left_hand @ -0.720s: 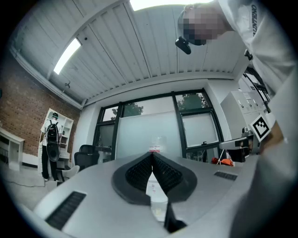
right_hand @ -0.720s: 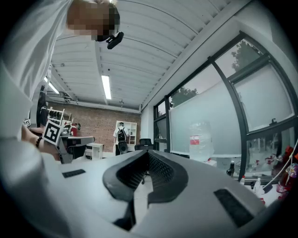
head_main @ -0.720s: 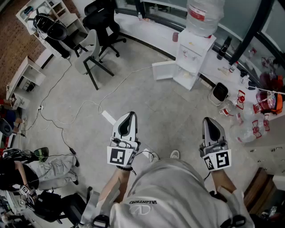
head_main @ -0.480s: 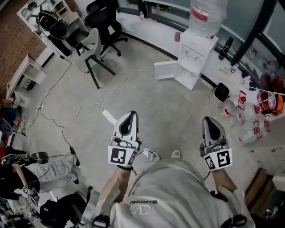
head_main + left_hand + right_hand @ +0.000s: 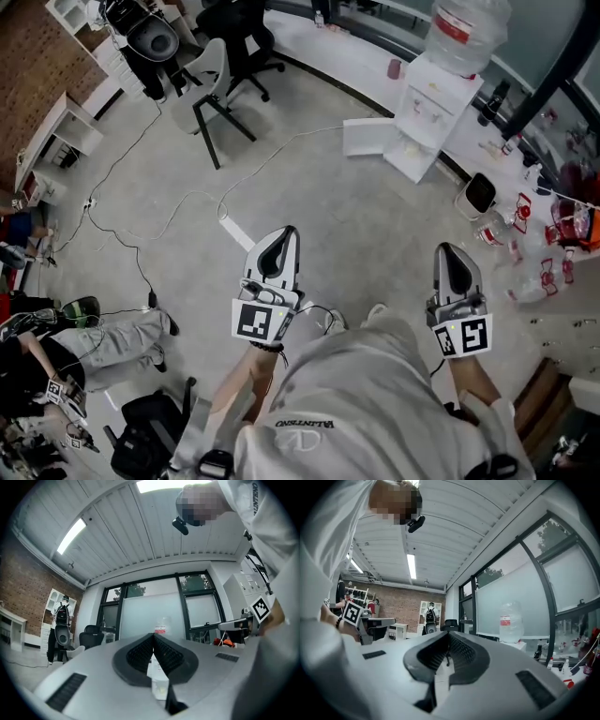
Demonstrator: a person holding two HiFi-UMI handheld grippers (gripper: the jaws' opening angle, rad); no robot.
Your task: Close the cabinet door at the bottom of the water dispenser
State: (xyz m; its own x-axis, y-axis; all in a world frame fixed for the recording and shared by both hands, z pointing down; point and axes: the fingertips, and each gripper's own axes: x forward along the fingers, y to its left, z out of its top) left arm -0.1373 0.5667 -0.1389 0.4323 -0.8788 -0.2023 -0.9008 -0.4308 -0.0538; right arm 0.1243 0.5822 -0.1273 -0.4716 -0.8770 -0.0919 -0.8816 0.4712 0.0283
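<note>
1. Left gripper (image 5: 287, 234) and right gripper (image 5: 449, 251) are held out side by side above the floor (image 5: 375, 234), jaws squeezed fully together on both, nothing pinched.
2. Water dispenser (image 5: 433, 112) is seen well ahead, closer to the right gripper's line.
3. Its bottom cabinet door (image 5: 367, 138) is swung wide open, stuck out toward the left gripper's side, well apart from both.
4. In the left gripper view it's lined up straight past the jaws.
</note>
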